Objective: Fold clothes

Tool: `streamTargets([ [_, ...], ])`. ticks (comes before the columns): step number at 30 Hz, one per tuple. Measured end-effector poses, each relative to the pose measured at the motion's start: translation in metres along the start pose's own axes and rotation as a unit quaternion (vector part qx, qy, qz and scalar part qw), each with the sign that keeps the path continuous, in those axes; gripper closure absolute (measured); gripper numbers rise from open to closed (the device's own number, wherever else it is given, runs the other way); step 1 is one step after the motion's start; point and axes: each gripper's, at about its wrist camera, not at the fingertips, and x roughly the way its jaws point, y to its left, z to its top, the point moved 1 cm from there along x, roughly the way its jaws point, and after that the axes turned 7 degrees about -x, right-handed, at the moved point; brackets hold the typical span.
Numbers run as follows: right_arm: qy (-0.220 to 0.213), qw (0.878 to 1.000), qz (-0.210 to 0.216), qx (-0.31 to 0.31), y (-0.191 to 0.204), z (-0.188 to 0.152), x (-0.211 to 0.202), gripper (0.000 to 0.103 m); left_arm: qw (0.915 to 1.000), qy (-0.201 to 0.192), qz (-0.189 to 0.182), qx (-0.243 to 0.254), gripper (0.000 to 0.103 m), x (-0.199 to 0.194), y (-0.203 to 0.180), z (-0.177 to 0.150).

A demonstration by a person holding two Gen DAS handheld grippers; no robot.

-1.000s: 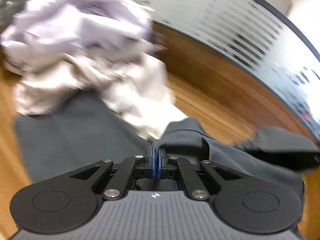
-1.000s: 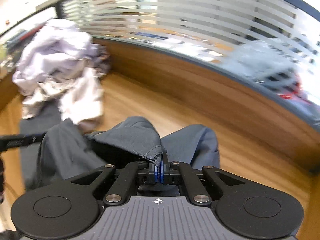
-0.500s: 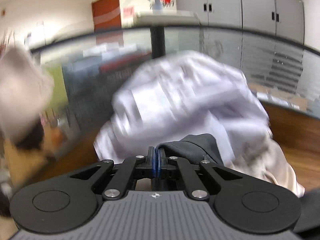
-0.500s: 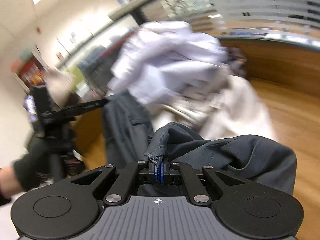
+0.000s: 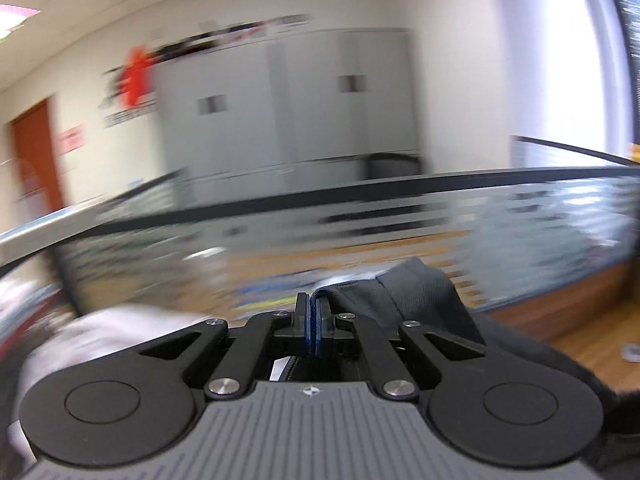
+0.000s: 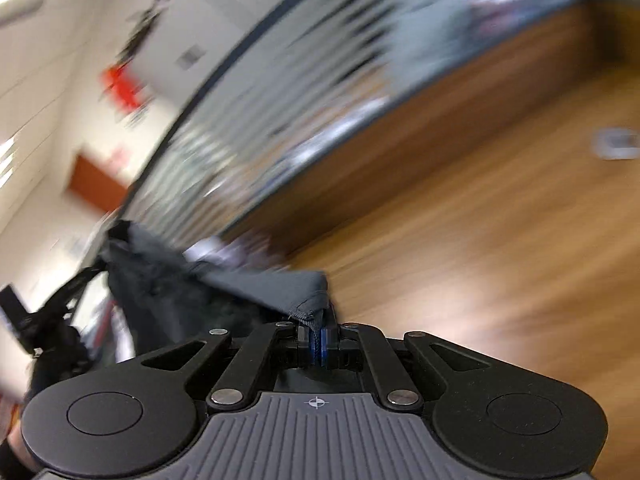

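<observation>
A dark grey woven garment [image 5: 416, 300] is pinched by the left gripper [image 5: 312, 320] and right gripper [image 6: 318, 340], bunched above the wood-grain table [image 6: 480, 240].

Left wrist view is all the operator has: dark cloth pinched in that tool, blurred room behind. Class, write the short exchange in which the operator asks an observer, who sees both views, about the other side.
Operator: Is the right tool holding anything?
Observer: Yes. The right tool is shut on a hemmed corner of the dark garment.
Operator: Does the cloth hang free there?
Observer: It runs up and left, away from the tool, toward a gloved hand.
Operator: What is beneath it?
Observer: A wooden tabletop, with a small pale object lying on it.
</observation>
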Motion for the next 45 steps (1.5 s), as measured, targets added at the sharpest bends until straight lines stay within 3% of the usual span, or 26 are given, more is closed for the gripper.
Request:
streamTargets([
  [3,-0.03,0.998,-0.05,0.036,-0.047,-0.002,-0.051,0.098,0.997,-0.01,-0.067,0.037,0.101,0.026,-0.086,0.007],
  [6,-0.056,0.992,-0.091,0.07,-0.082,-0.014,-0.101,0.098,0.9881,-0.017,-0.135,0.071,0.101,0.051,-0.177,0.009],
  [12,-0.096,0.97,-0.174,0.142,-0.141,-0.051,-0.177,0.098,0.9567,-0.003,-0.258,0.134,0.101,0.089,-0.36,-0.019],
  [20,-0.103,0.937,-0.29,0.163,-0.2,-0.077,-0.216,0.098,0.9197,0.063,-0.35,0.167,0.099,0.123,-0.541,-0.086],
  [22,-0.096,0.932,-0.314,0.156,-0.214,-0.076,-0.219,0.096,0.9116,0.084,-0.367,0.166,0.084,0.133,-0.568,-0.105],
  [23,-0.087,0.931,-0.322,0.148,-0.219,-0.074,-0.213,0.093,0.9105,0.093,-0.37,0.16,0.074,0.137,-0.57,-0.114],
  [25,-0.066,0.929,-0.34,0.126,-0.227,-0.071,-0.205,0.085,0.9089,0.11,-0.373,0.15,0.041,0.145,-0.575,-0.127],
  [26,-0.055,0.929,-0.349,0.112,-0.23,-0.07,-0.203,0.083,0.9094,0.115,-0.372,0.146,0.037,0.145,-0.575,-0.131],
  [31,-0.029,0.926,-0.375,0.026,-0.222,-0.056,-0.195,0.062,0.9162,0.129,-0.361,0.116,0.027,0.141,-0.551,-0.12],
  [37,-0.034,0.912,-0.399,-0.085,-0.188,-0.034,-0.2,0.056,0.9331,0.14,-0.323,0.074,0.025,0.122,-0.476,-0.09],
  [42,-0.022,0.929,-0.342,-0.137,-0.169,-0.013,-0.194,0.055,0.9513,0.148,-0.267,0.04,0.025,0.085,-0.4,-0.081],
  [45,-0.014,0.938,-0.306,-0.159,-0.16,-0.005,-0.181,0.055,0.9604,0.156,-0.231,-0.004,0.024,0.06,-0.349,-0.083],
])
